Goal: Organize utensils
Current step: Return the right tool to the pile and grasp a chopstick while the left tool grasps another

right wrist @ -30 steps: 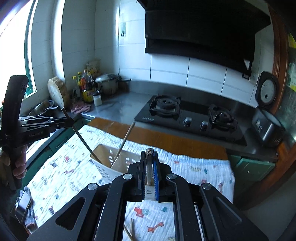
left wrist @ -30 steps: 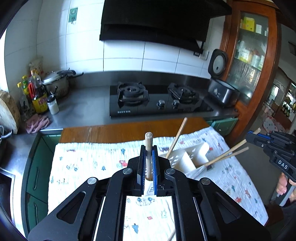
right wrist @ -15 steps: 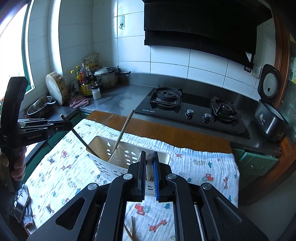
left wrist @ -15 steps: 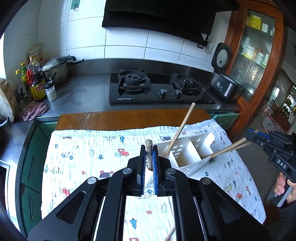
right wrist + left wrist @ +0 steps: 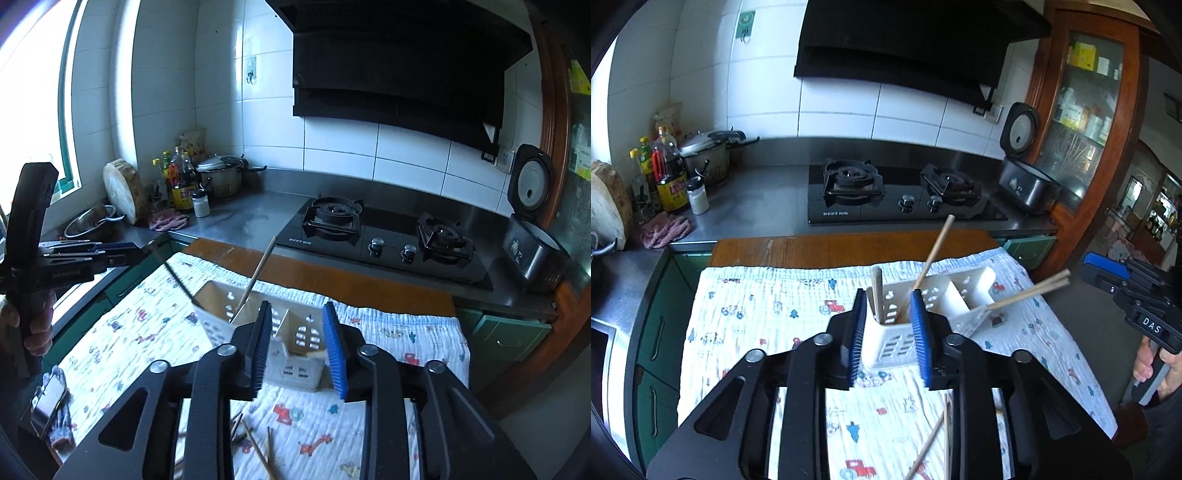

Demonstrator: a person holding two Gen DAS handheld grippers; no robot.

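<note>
While both claws are spreading apart, neither one is clamping anything. The left claw (image 5: pixel 888 334) has its blue pads either side of the near end of the white slotted plastic utensil caddy (image 5: pixel 925 308), which sits on the desk's white cartoon-print cloth (image 5: pixel 757 321). A light wooden chopstick (image 5: pixel 876 295) stands in that near compartment just inside the left pad, apparently loose, and another chopstick (image 5: pixel 932 253) leans out of the same end. Two more (image 5: pixel 1030 291) stick out sideways toward the right claw (image 5: pixel 301 349). From the right wrist view, that claw frames the caddy's opposite end compartment, with nothing between the pads but the caddy. A few loose chopsticks (image 5: pixel 255 448) lie on the cloth right under it.
</note>
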